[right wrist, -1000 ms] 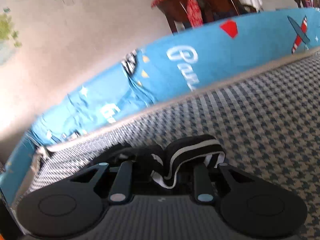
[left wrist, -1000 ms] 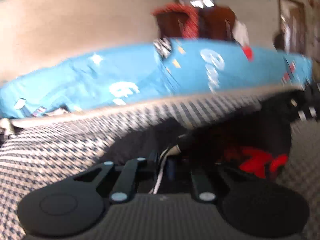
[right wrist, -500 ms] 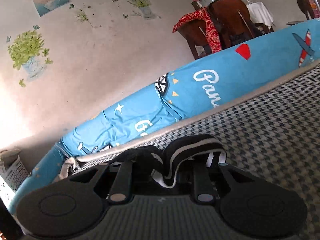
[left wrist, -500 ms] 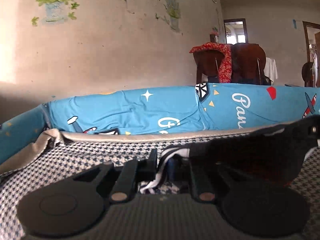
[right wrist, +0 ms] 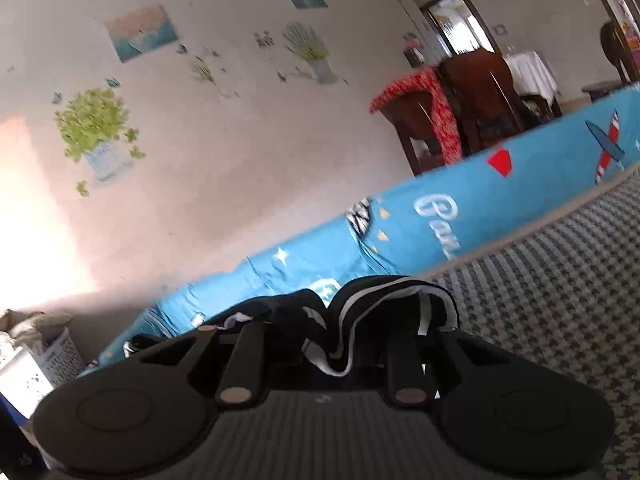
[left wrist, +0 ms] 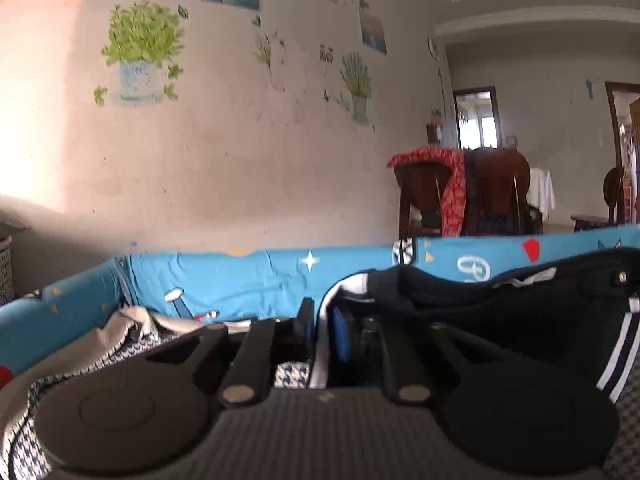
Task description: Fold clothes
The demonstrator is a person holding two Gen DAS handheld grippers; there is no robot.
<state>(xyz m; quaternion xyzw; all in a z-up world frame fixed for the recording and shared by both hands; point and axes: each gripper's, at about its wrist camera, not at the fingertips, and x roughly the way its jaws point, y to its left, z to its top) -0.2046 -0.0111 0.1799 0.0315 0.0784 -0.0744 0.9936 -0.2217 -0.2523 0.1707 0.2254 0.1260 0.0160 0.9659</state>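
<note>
The left gripper (left wrist: 326, 334) is pinching a black garment (left wrist: 500, 312) with white stripes, its jaws drawn close on a bunched white-edged hem. From that grip the cloth is stretching away to the right, hanging raised above the houndstooth cover (left wrist: 292, 374), with striped trim showing at the far right edge.

The right gripper (right wrist: 340, 344) is clamping the same black garment (right wrist: 384, 300); a folded hump of dark fabric with white piping is bulging up between its narrowly spaced jaws and spilling to the left over the gripper's linkage. The houndstooth cover (right wrist: 560, 300) is spreading out to the right of this gripper.

Behind the cover, a blue cushion (left wrist: 260, 280) printed with stars, aeroplanes and white lettering is running along the whole edge, and the same blue cushion (right wrist: 480, 204) is slanting across the right wrist view. Beyond it a wall with plant stickers (left wrist: 140, 48) is rising, and dark wooden chairs (left wrist: 496, 188) are standing further back, one draped with a red cloth (left wrist: 452, 184).

At the lower left of the right wrist view a white perforated basket (right wrist: 28, 372) is standing against the wall, with pale cloth (right wrist: 32, 322) heaped over its top.
</note>
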